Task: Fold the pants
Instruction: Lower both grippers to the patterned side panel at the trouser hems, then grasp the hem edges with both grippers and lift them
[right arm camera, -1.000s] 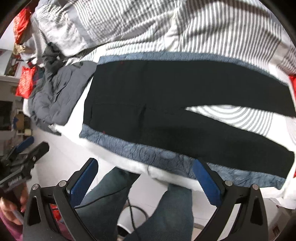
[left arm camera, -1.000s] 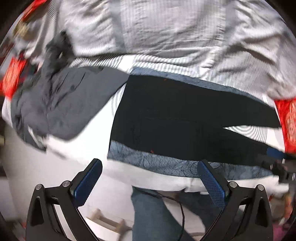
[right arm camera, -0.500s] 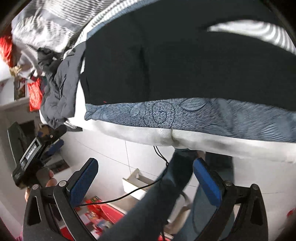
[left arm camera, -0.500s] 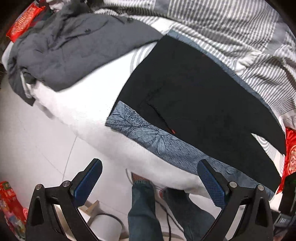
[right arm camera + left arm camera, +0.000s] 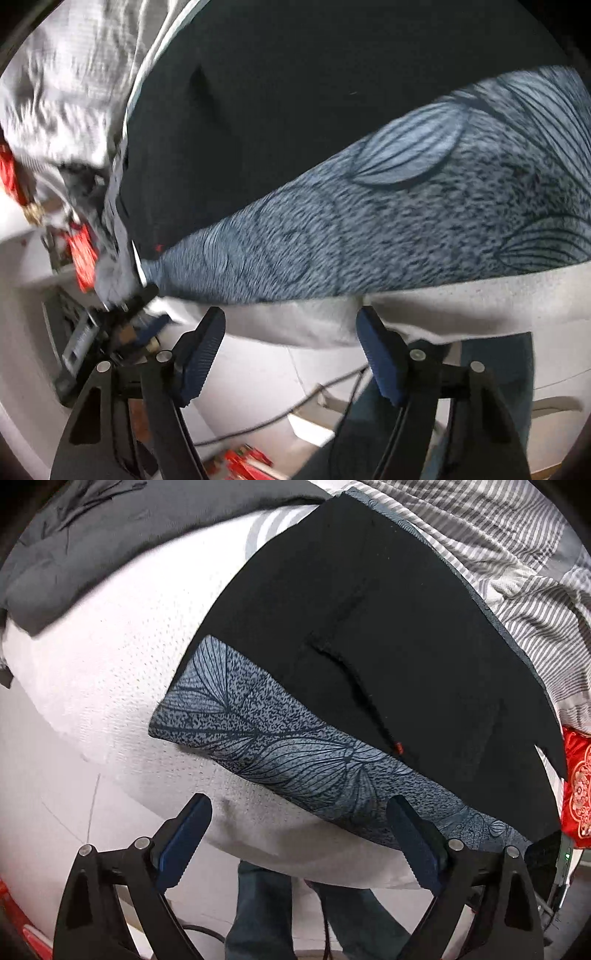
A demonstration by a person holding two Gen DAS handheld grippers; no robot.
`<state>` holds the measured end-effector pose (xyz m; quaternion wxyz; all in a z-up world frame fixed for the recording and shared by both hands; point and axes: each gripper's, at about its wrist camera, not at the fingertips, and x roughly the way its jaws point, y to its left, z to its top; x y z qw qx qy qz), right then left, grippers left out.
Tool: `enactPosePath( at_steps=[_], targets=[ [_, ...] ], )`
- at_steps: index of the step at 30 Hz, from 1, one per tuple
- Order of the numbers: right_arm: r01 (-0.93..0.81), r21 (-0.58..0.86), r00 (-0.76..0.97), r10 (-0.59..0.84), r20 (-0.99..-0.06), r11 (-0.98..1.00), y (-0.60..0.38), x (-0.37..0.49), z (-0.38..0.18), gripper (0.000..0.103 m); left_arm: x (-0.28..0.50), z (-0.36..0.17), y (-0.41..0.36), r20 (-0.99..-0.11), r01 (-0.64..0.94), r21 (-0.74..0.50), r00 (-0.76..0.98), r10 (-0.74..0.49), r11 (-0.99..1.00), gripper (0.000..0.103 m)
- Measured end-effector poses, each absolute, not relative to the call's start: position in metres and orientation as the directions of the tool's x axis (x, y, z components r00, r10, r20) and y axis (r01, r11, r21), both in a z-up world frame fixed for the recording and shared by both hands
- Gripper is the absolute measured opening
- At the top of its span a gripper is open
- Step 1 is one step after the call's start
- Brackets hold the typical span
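Black pants (image 5: 388, 627) lie flat on a blue leaf-patterned cloth (image 5: 295, 753) on a white mattress, waist toward the left. My left gripper (image 5: 299, 834) is open and empty, just off the mattress edge below the cloth's near border. In the right wrist view the pants (image 5: 295, 110) fill the top and the blue cloth (image 5: 406, 221) lies under them. My right gripper (image 5: 291, 343) is open and empty, close to the mattress edge under the cloth.
A dark grey garment (image 5: 92, 535) lies at the far left of the mattress (image 5: 110, 664). A striped grey duvet (image 5: 517, 572) lies behind the pants. A red cushion (image 5: 578, 786) sits at the right. The person's jeans-clad legs (image 5: 258, 915) stand below the bed edge.
Both grippers have moved down and in close to the near edge of the mattress. The pants have not moved. Both grippers stay open.
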<state>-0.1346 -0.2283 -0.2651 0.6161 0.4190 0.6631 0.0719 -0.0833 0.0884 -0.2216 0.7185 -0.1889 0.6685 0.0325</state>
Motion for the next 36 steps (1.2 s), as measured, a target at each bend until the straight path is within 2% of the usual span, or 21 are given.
enactPosePath(
  at_steps=[4,5,7,8,9,12,14,16,23,25,26,27,28,30,32,36],
  targets=[
    [0.518,0.656,0.211,0.660,-0.721,0.550,-0.241,-0.134,-0.270,0.076,-0.084,-0.226,0.087,-0.967,-0.279,-0.251,0.116,-0.227,0.927,0.097],
    [0.528,0.664,0.229,0.664,-0.711,0.529,-0.242,-0.134,-0.271,0.073,-0.084,-0.229,0.086,-0.967,-0.273,-0.253,0.112,-0.231,0.928,0.097],
    [0.554,0.676,0.258,0.672,-0.694,0.486,-0.243,-0.129,-0.274,0.062,-0.083,-0.233,0.087,-0.966,-0.272,-0.257,0.104,-0.237,0.927,0.097],
    [0.561,0.678,0.262,0.675,-0.690,0.475,-0.242,-0.127,-0.274,0.049,-0.083,-0.235,0.087,-0.964,-0.277,-0.266,0.102,-0.247,0.923,0.097],
    [0.565,0.677,0.259,0.678,-0.688,0.471,-0.241,-0.124,-0.274,0.030,-0.084,-0.235,0.088,-0.959,-0.285,-0.282,0.106,-0.262,0.916,0.097],
    [0.567,0.693,0.271,0.693,-0.668,0.445,-0.238,-0.124,-0.268,0.015,-0.088,-0.233,0.094,-0.945,-0.300,-0.326,0.123,-0.302,0.896,0.097],
    [0.565,0.726,0.305,0.719,-0.625,0.392,-0.243,-0.127,-0.263,0.011,-0.088,-0.231,0.093,-0.934,-0.302,-0.356,0.132,-0.331,0.884,0.097],
    [0.551,0.755,0.335,0.734,-0.590,0.356,-0.245,-0.126,-0.253,0.010,-0.087,-0.231,0.090,-0.920,-0.304,-0.391,0.135,-0.367,0.869,0.097],
    [0.509,0.772,0.324,0.746,-0.581,0.381,-0.243,-0.114,-0.234,0.010,-0.067,-0.234,0.077,-0.867,-0.355,-0.498,0.175,-0.467,0.791,0.097],
    [0.507,0.770,0.315,0.748,-0.584,0.388,-0.243,-0.111,-0.233,0.010,-0.061,-0.237,0.077,-0.854,-0.395,-0.518,0.192,-0.483,0.759,0.082],
    [0.506,0.769,0.311,0.748,-0.586,0.392,-0.246,-0.111,-0.233,0.010,-0.059,-0.239,0.079,-0.853,-0.417,-0.519,0.195,-0.484,0.746,0.081],
    [0.507,0.765,0.303,0.749,-0.590,0.398,-0.244,-0.106,-0.234,0.010,-0.059,-0.239,0.082,-0.844,-0.441,-0.533,0.216,-0.491,0.722,0.071],
    [0.508,0.762,0.300,0.747,-0.593,0.401,-0.244,-0.105,-0.234,0.010,-0.061,-0.237,0.085,-0.845,-0.450,-0.533,0.231,-0.483,0.717,0.048],
    [0.512,0.756,0.291,0.745,-0.600,0.408,-0.244,-0.102,-0.235,0.010,-0.060,-0.236,0.091,-0.828,-0.440,-0.558,0.246,-0.504,0.703,0.025],
    [0.508,0.752,0.283,0.744,-0.605,0.419,-0.244,-0.101,-0.231,0.010,-0.060,-0.230,0.095,-0.826,-0.436,-0.562,0.253,-0.504,0.703,0.025],
    [0.476,0.751,0.269,0.737,-0.620,0.458,-0.247,-0.092,-0.212,0.010,-0.049,-0.196,0.083,-0.853,-0.315,-0.519,0.251,-0.457,0.795,0.023]
  ],
)
